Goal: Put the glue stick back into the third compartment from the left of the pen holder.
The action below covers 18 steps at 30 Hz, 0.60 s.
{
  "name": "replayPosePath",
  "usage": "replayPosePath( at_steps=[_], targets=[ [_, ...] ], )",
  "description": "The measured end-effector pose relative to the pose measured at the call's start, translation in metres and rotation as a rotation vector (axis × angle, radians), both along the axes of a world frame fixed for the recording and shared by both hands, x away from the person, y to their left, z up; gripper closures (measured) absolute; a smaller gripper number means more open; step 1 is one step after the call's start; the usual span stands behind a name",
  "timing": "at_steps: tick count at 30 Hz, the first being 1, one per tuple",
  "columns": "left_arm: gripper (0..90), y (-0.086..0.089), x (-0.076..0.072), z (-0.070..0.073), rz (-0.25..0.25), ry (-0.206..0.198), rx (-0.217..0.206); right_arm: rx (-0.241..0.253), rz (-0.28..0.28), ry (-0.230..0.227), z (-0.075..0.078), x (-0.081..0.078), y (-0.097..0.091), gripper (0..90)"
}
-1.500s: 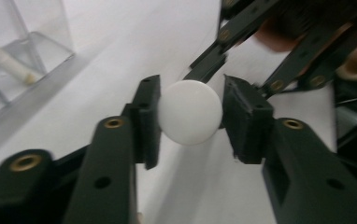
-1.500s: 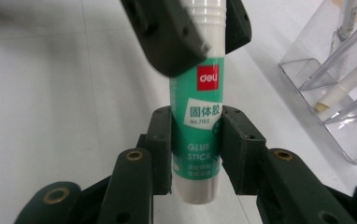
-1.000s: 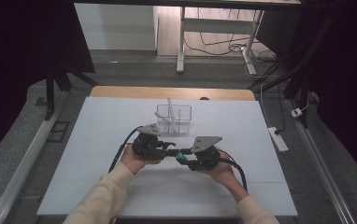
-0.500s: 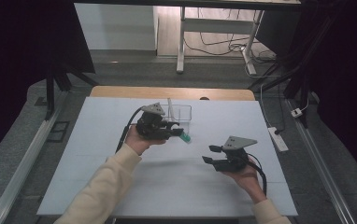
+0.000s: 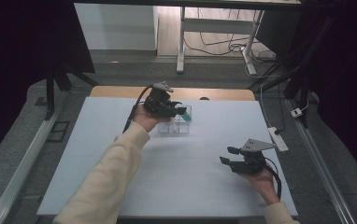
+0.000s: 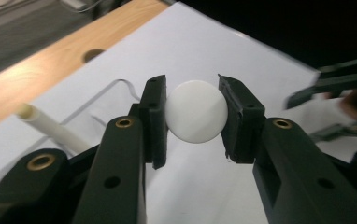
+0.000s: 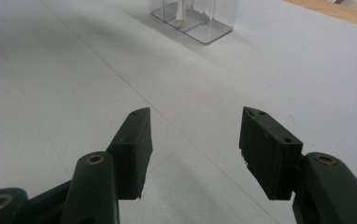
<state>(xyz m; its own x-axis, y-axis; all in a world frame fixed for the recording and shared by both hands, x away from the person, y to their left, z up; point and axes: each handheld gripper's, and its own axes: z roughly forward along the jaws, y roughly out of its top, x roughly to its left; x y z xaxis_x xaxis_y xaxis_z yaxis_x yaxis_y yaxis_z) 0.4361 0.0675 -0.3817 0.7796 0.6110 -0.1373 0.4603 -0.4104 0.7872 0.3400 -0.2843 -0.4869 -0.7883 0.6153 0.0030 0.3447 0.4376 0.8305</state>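
Note:
My left gripper (image 5: 180, 112) hovers over a clear plastic container (image 5: 174, 125) at the far middle of the white table (image 5: 120, 186). It is shut on a small green thing (image 5: 187, 116). Seen end-on in the left gripper view, that thing is a white round face (image 6: 196, 117) pinched between the jaws of the left gripper (image 6: 193, 100). A white stick (image 6: 50, 128) leans in the container below. My right gripper (image 5: 230, 156) is near the table's right front, open and with nothing in it; the right gripper view shows the right gripper (image 7: 193, 116) facing the container (image 7: 200, 16).
A wooden strip (image 5: 223, 93) runs along the table's far edge, with a round hole (image 6: 92, 55) in it. A white power strip (image 5: 277, 138) lies at the right edge. Metal rails flank the table, and a desk frame stands beyond it.
The grippers were together mid-table. The left one has carried the green thing away to above the container; the right one has drawn back to the right front, open.

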Motion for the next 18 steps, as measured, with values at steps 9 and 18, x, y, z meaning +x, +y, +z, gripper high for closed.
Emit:
replayPosePath(
  at_steps=[9,18],
  targets=[
    [64.6,-0.003,0.030,-0.011,0.065,0.040,0.047,-0.020,-0.003,0.010,-0.003,0.001,-0.001,43.1],
    [41.9,0.004,0.023,-0.018,0.045,0.006,-0.012,-0.031,0.001,0.020,-0.005,0.002,-0.002,42.8]
  ],
)
